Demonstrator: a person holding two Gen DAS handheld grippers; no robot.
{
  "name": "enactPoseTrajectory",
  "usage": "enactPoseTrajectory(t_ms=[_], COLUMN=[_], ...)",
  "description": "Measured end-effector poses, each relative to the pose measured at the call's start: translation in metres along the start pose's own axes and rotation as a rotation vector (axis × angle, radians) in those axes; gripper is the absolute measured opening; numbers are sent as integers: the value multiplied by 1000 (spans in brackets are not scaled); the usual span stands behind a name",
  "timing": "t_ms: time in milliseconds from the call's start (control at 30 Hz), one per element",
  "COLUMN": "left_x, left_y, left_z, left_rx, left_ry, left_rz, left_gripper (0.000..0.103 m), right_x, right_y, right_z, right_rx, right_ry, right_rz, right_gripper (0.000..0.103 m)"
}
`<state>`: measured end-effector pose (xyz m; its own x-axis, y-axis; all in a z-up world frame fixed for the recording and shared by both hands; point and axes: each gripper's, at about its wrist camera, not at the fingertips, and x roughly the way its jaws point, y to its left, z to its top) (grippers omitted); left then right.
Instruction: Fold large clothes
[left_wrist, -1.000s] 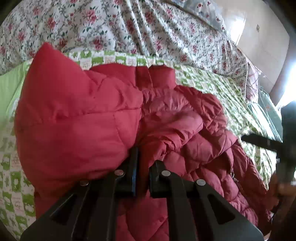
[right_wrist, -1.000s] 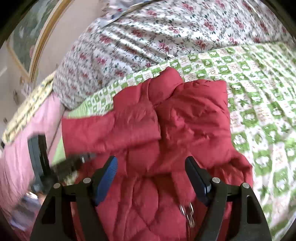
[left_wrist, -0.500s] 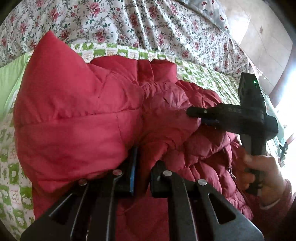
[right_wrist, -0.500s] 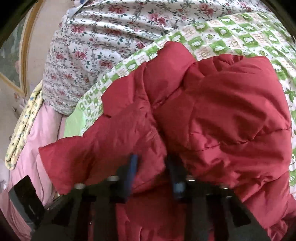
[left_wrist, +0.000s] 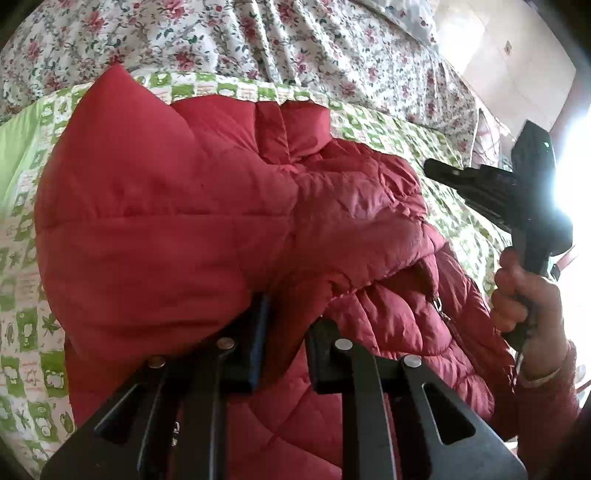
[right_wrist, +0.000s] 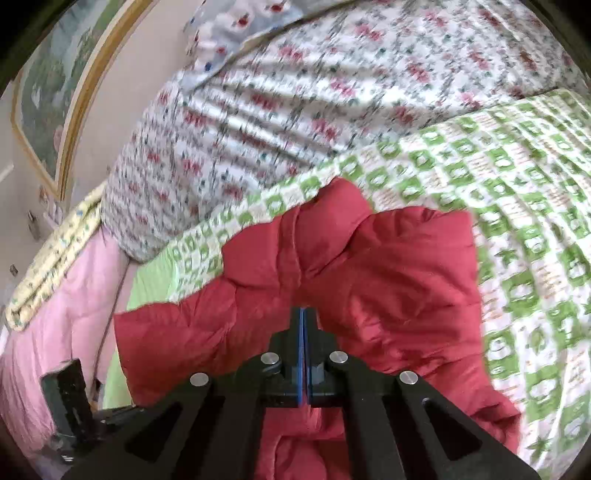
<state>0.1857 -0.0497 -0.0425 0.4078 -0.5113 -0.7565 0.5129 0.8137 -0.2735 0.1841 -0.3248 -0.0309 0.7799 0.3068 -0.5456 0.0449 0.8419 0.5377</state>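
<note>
A red quilted puffer jacket (left_wrist: 207, 229) lies bunched on the green-and-white checked blanket (left_wrist: 391, 125). My left gripper (left_wrist: 282, 332) is shut on a fold of the jacket's fabric near its lower edge. My right gripper (right_wrist: 303, 328) has its blue pads pressed together with nothing between them, raised above the jacket (right_wrist: 369, 280). In the left wrist view the right gripper (left_wrist: 443, 171) is held in a hand off to the right of the jacket, clear of the fabric.
A floral bedspread (left_wrist: 258, 40) rises behind the checked blanket (right_wrist: 517, 192). A pink quilt (right_wrist: 48, 317) and a yellow cloth (right_wrist: 55, 258) lie at the left. A framed picture (right_wrist: 48, 85) hangs on the wall. Bright window light (left_wrist: 576, 177) glares at the right.
My right gripper went from open to shut, came down onto the jacket, then pulled back up and to the right, empty. My left gripper kept its hold on the jacket.
</note>
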Motion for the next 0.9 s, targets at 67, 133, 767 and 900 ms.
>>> enactPoseTrajectory(t_ms=[67, 133, 767, 900], left_x=[1, 5, -12, -21], left_y=[2, 4, -8, 8], left_z=[0, 0, -2, 9], left_rx=[-9, -17, 19, -27], left_ry=[-4, -8, -37, -85], left_rz=[-9, -5, 1, 16], left_gripper=[16, 16, 89, 89], right_x=[2, 11, 10, -13], right_y=[-6, -7, -15, -27], right_z=[2, 0, 6, 15], right_rx=[8, -12, 29, 17], right_ry=[32, 77, 65, 24], right_rz=[-9, -30, -23, -76], right_gripper=[0, 12, 3, 3])
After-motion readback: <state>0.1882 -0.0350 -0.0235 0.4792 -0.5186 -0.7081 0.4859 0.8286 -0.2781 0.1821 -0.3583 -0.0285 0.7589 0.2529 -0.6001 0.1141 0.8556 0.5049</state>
